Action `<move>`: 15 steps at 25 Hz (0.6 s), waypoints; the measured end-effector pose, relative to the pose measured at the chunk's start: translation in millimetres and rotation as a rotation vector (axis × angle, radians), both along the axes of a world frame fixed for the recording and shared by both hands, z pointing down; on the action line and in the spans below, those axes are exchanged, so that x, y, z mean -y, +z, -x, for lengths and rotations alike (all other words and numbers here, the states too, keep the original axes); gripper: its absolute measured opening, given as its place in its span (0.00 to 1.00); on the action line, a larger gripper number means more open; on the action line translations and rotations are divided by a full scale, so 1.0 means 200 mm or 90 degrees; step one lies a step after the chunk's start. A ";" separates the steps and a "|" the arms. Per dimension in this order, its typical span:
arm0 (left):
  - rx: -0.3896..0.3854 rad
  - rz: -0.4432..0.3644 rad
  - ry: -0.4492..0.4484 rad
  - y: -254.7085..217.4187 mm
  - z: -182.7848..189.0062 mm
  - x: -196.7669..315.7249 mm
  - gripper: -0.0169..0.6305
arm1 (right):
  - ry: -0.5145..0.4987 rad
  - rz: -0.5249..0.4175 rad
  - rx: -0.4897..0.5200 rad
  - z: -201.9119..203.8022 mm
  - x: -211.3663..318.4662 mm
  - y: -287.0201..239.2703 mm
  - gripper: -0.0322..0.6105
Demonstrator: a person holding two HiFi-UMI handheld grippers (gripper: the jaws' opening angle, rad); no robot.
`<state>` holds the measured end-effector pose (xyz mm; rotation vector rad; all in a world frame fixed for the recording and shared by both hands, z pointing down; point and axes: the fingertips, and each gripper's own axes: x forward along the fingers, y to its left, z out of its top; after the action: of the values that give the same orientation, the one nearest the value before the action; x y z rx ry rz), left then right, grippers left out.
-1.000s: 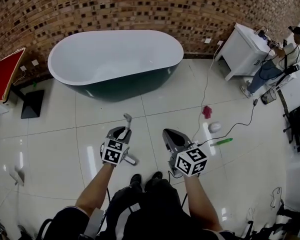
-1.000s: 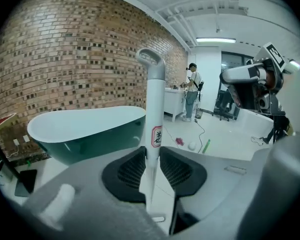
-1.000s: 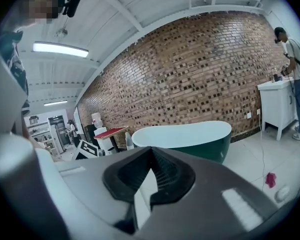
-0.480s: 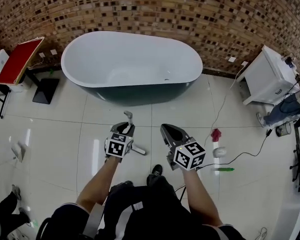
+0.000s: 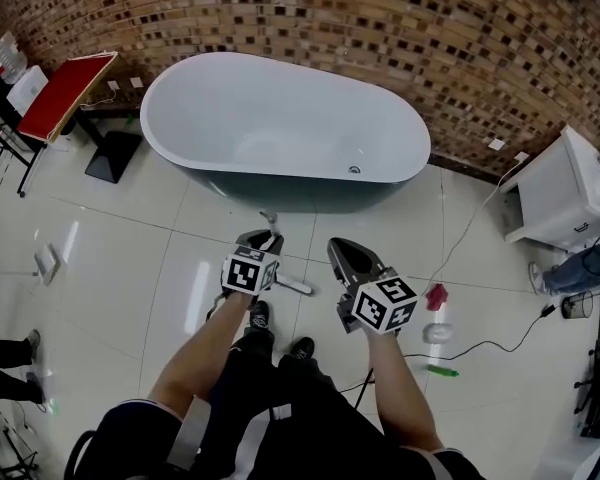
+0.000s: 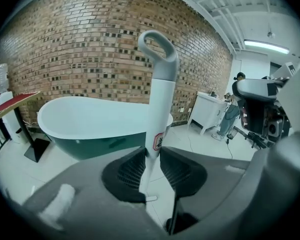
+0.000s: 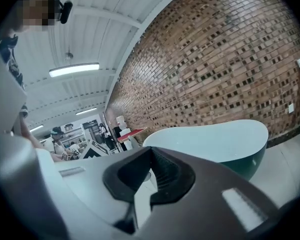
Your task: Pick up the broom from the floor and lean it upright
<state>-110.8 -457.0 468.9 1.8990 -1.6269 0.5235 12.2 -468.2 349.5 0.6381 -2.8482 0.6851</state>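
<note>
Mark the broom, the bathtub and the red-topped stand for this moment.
broom [image 6: 160, 109], left gripper view, white handle shaft.
bathtub [image 5: 272, 191], head view, dark green outer wall.
red-topped stand [image 5: 68, 93], head view, red top.

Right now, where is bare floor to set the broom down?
Bare floor spreads left of the left gripper holding the broom, in front of the bathtub and red table. The right side is crowded: red cloth, white object and green object before the white cabinet.

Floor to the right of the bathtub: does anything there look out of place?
Yes. A red item, a white object and a green object lie loose on the floor; they look dropped, not stored.
</note>
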 end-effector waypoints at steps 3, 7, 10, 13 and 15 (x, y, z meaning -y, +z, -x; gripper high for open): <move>-0.011 -0.006 -0.001 0.00 0.00 0.11 0.17 | 0.001 -0.009 -0.004 0.02 0.10 -0.01 0.05; -0.023 -0.026 0.006 0.04 0.02 0.29 0.17 | 0.018 -0.024 -0.019 0.03 0.24 0.00 0.05; -0.035 -0.032 0.004 0.07 0.08 0.43 0.17 | 0.022 -0.034 -0.039 0.06 0.36 0.01 0.05; -0.052 -0.040 -0.003 0.08 0.18 0.59 0.17 | 0.022 -0.041 -0.064 0.14 0.50 -0.01 0.05; -0.062 -0.045 -0.007 0.08 0.25 0.69 0.17 | 0.026 -0.038 -0.076 0.20 0.58 -0.01 0.05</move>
<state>-160.3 -595.7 484.9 1.9348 -1.6106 0.3665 -28.5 -585.1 347.6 0.7233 -2.7613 0.5496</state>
